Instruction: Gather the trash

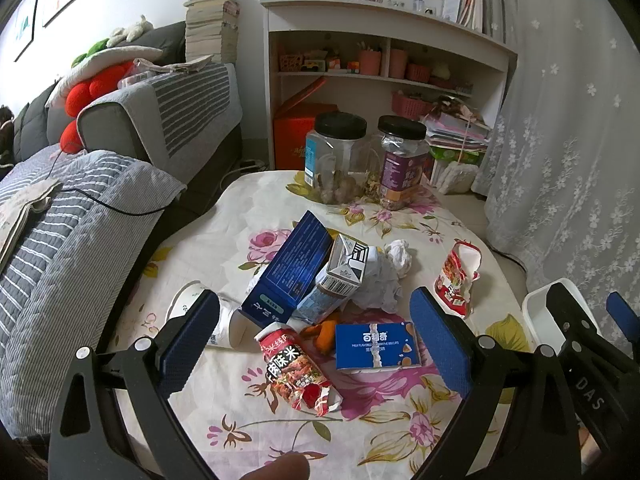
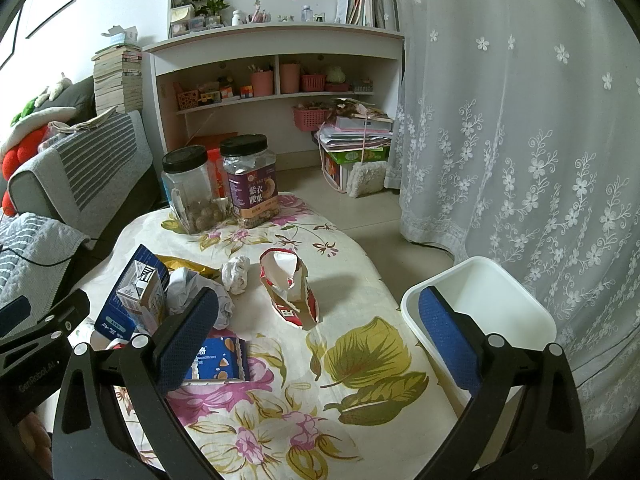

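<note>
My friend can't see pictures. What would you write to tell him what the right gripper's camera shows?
The open right gripper hovers over a flowery tablecloth, with a torn red snack wrapper lying ahead between its blue fingers. A white bin stands at the table's right edge. Boxes and crumpled paper lie left, two jars behind.

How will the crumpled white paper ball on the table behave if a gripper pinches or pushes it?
The crumpled white paper ball looks light and soft, so it would probably squash between the pads. Being roundish and loose on the flowered tablecloth, a push may roll it toward the torn red wrapper beside it.
</note>
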Demonstrator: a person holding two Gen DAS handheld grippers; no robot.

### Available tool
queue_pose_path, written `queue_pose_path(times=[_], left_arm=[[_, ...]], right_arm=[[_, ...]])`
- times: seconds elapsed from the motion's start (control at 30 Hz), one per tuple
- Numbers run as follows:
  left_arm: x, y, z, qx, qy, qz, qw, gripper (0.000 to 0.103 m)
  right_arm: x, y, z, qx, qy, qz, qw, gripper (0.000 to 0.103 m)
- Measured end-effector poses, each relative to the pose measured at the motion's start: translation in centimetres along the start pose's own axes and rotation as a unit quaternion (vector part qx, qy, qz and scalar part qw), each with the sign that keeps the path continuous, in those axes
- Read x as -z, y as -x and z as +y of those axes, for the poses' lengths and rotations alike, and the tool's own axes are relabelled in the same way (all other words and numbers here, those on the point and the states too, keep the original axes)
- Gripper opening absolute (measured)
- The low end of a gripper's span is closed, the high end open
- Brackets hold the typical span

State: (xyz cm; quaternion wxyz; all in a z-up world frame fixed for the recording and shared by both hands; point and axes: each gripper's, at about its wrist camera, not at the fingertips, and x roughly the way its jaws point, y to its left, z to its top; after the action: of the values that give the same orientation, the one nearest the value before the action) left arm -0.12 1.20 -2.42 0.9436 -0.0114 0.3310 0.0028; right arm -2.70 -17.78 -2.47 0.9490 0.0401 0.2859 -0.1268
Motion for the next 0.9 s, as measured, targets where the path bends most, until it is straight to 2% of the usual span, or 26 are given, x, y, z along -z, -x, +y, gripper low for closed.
queue_pose_path(times=[0.7, 0.8, 0.9], left_arm=[[0.2, -0.2, 0.1, -0.001, 0.002, 0.004, 1.0000, 0.093], [0.7, -0.9, 0.5, -0.008, 0.007, 0.019, 0.9998, 0.093], [1.0, -2.7, 1.3, -0.019, 0.015, 0.056, 0.9981, 0.093]], right_arm=[[0.0, -0.1, 0.0, 0.000, 0.001, 0.002, 1.000, 0.096], [0.1, -0.2, 0.0, 0.000, -0.001, 0.008, 1.000, 0.096], [0.4, -0.8, -0.1, 0.004, -0.002, 0.024, 1.000, 0.096]])
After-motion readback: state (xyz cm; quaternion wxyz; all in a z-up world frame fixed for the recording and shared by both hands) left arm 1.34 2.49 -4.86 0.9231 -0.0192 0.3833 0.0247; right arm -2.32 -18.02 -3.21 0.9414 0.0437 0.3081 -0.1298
